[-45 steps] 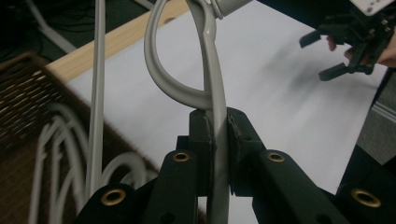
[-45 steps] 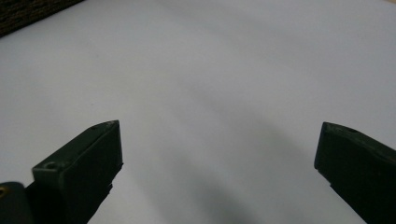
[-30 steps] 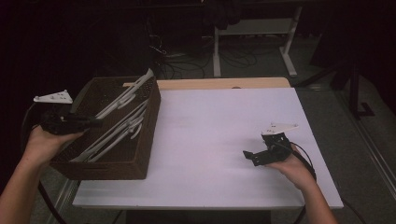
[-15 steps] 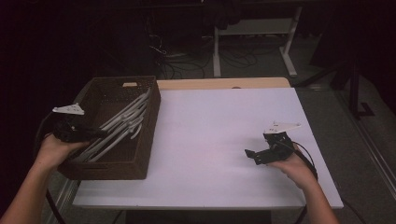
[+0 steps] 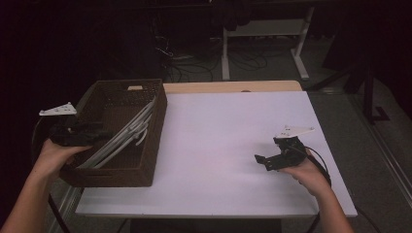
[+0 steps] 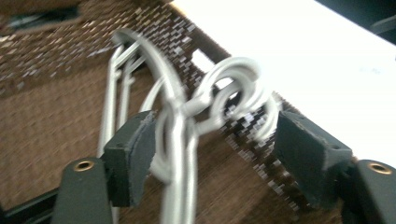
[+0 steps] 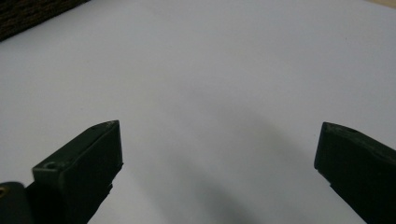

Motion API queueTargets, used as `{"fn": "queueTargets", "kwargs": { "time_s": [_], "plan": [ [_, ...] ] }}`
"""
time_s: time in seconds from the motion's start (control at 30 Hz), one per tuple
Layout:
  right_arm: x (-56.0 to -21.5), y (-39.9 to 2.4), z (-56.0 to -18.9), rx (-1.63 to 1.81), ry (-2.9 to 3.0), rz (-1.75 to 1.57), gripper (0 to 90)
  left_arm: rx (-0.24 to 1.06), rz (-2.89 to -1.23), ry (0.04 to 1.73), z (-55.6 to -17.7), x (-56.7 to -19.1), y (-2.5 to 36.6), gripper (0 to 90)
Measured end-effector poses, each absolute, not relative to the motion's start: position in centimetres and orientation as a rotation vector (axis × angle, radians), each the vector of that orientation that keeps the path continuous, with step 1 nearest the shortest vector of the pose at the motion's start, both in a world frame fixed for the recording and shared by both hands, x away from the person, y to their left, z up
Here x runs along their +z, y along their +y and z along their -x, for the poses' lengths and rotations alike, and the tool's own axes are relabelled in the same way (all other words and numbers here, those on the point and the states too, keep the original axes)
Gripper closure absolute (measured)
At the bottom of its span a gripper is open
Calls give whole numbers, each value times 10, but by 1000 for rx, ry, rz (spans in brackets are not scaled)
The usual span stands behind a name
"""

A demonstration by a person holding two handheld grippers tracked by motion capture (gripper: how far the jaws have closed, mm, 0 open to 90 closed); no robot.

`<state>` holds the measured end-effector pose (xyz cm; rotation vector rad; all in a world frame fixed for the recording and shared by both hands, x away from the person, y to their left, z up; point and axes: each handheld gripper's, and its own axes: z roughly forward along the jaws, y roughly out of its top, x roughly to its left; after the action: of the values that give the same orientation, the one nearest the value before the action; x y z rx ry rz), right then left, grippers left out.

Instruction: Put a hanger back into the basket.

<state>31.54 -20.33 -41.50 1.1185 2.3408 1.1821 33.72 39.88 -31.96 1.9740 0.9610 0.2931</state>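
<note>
Left gripper (image 6: pixel 215 144) just opened round blurred hangers (image 6: pixel 180 140) — unpressed; right gripper (image 7: pixel 219 154) gapes over table (image 7: pixel 233 70).

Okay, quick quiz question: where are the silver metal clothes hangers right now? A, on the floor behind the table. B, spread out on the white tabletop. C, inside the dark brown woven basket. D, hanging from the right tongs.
C: the silver metal clothes hangers lie slanted inside the dark brown woven basket at the table's left end, their hooks between the open left tongs.
</note>
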Motion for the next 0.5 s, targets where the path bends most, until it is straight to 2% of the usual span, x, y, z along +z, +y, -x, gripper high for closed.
{"fn": "queueTargets", "kwargs": {
  "time_s": [0.37,0.5],
  "plan": [
    [-403,-201,-311,1220,2348,-1081,7,251,-1978,798,-324,-313,334,155],
    [-396,-200,-310,1231,2360,-1063,7,227,-1962,758,-323,-318,318,139]
  ]
}}
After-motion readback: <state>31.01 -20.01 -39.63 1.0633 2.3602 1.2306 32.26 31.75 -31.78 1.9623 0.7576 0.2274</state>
